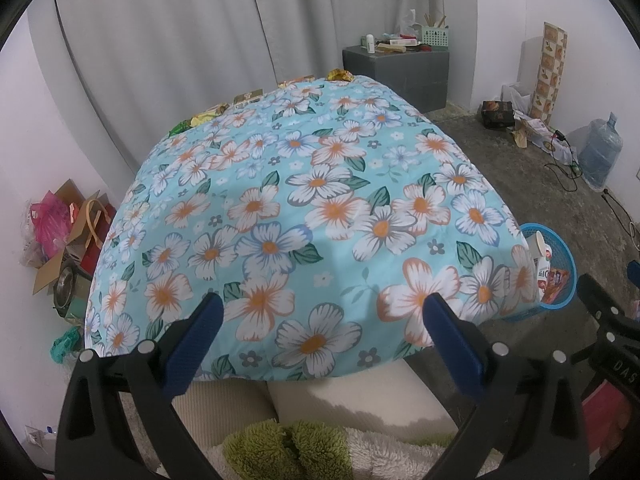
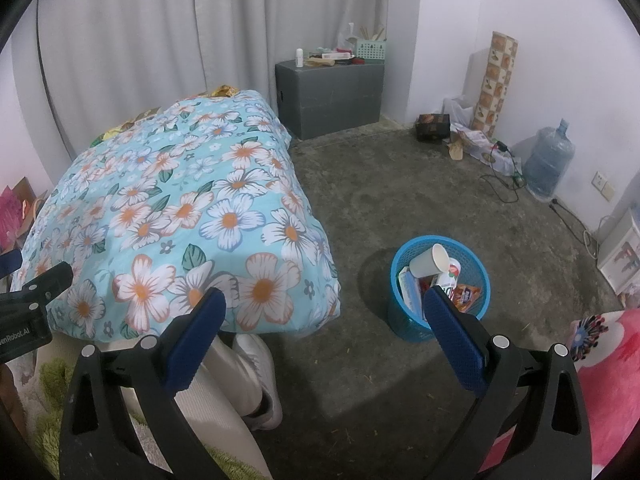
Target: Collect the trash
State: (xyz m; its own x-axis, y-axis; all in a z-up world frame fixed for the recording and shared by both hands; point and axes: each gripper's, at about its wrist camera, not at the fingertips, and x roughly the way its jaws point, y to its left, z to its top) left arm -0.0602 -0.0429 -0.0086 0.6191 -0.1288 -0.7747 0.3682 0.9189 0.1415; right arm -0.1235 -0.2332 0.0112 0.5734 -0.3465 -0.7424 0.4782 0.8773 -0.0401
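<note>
A blue mesh trash basket (image 2: 400, 320) stands on the concrete floor right of the bed; it holds a white paper cup (image 2: 430, 261), snack wrappers and cartons. It also shows in the left wrist view (image 1: 566, 292) at the bed's right edge. Several wrappers (image 1: 340, 75) lie along the far edge of the floral blanket (image 1: 304, 208), also seen in the right wrist view (image 2: 224, 90). My left gripper (image 1: 320, 312) is open and empty over the blanket's near end. My right gripper (image 2: 322, 308) is open and empty above the floor, between the bed and the basket.
A grey cabinet (image 2: 332, 96) with small items stands at the back. A water jug (image 2: 548, 160), cables, boxes and a patterned roll (image 2: 494, 84) are by the right wall. Cardboard and bags (image 1: 60, 236) pile left of the bed. A white shoe (image 2: 260, 364) is below.
</note>
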